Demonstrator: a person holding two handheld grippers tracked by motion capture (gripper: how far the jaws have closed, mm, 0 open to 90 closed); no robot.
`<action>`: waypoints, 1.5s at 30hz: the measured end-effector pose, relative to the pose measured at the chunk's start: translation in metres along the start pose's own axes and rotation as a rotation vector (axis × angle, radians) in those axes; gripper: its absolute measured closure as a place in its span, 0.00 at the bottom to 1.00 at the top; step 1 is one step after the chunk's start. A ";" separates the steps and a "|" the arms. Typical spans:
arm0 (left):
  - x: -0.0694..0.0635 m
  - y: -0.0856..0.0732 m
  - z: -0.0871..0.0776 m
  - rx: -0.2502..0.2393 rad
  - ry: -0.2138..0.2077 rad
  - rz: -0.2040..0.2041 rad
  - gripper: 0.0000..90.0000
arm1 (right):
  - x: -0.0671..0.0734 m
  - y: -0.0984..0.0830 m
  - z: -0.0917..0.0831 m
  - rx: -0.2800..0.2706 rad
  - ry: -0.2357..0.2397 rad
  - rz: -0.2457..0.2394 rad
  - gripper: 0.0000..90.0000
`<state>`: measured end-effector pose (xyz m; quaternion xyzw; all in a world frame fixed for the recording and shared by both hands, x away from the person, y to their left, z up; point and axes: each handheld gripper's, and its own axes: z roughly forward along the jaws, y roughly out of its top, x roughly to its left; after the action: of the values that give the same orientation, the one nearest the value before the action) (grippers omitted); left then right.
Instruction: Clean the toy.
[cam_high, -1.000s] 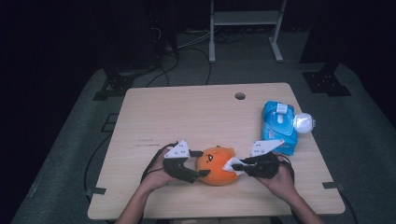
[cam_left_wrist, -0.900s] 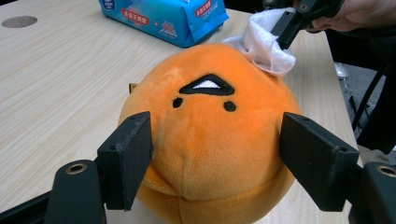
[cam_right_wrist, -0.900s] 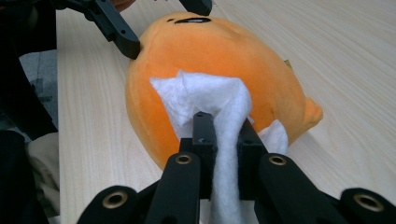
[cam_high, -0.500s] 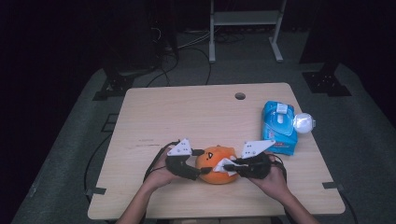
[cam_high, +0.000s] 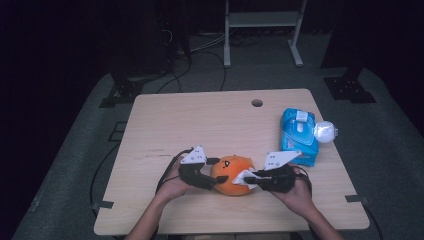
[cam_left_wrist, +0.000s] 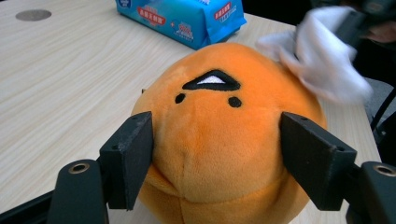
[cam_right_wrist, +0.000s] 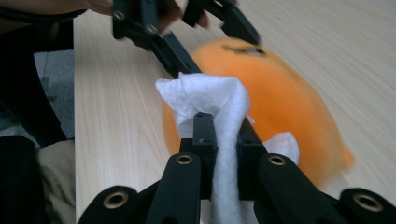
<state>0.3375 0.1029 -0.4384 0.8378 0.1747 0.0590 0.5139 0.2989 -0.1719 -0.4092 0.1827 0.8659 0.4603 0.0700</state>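
A round orange plush toy (cam_high: 231, 172) with a small black face sits near the table's front edge. My left gripper (cam_high: 214, 174) holds it from the left, and in the left gripper view its jaws press into both sides of the plush (cam_left_wrist: 219, 126). My right gripper (cam_high: 248, 179) comes in from the right, shut on a crumpled white wipe (cam_right_wrist: 219, 102). The wipe (cam_left_wrist: 322, 60) rests against the toy's upper right side. In the right gripper view the plush (cam_right_wrist: 285, 98) lies just beyond the wipe, blurred.
A blue pack of wet wipes (cam_high: 298, 135) lies at the table's right side with a white round object (cam_high: 325, 131) beside it. A cable hole (cam_high: 257, 103) is at the back of the wooden table (cam_high: 200, 120). Dark stands and cables are on the floor behind.
The right gripper with the wipe has shifted slightly left onto the plush. The left gripper and the toy have stayed in place.
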 end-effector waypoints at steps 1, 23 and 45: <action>-0.001 0.001 0.001 0.005 0.002 0.011 0.31 | 0.003 0.004 0.005 0.002 0.000 -0.017 0.91; 0.000 -0.002 -0.002 0.025 -0.035 0.024 0.30 | -0.022 -0.010 0.002 0.015 -0.029 0.079 0.91; -0.001 -0.004 -0.007 -0.026 -0.066 0.030 0.18 | -0.011 -0.025 0.003 0.039 0.022 0.110 0.91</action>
<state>0.3336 0.1104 -0.4384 0.8351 0.1443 0.0415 0.5292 0.3037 -0.1870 -0.4318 0.2262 0.8640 0.4486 0.0313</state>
